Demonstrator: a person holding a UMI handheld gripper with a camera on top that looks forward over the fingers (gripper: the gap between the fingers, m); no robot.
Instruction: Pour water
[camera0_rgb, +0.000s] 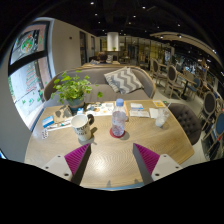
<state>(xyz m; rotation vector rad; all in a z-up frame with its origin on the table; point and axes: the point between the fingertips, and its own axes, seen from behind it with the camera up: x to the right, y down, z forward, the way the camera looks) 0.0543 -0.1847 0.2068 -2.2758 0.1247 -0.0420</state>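
Note:
A clear plastic water bottle with a blue cap and a pink label stands on a round coaster at the middle of the wooden table. To its left is a white mug, and to its right, farther off, a pale cup. My gripper is open over the near part of the table. Its two magenta pads are spread wide with only bare wood between them. The bottle stands beyond the fingertips, a good way ahead.
A potted green plant sits at the table's back left, with papers and small items along the back edge. A sofa with a patterned cushion is behind the table, and a dark chair stands at the right.

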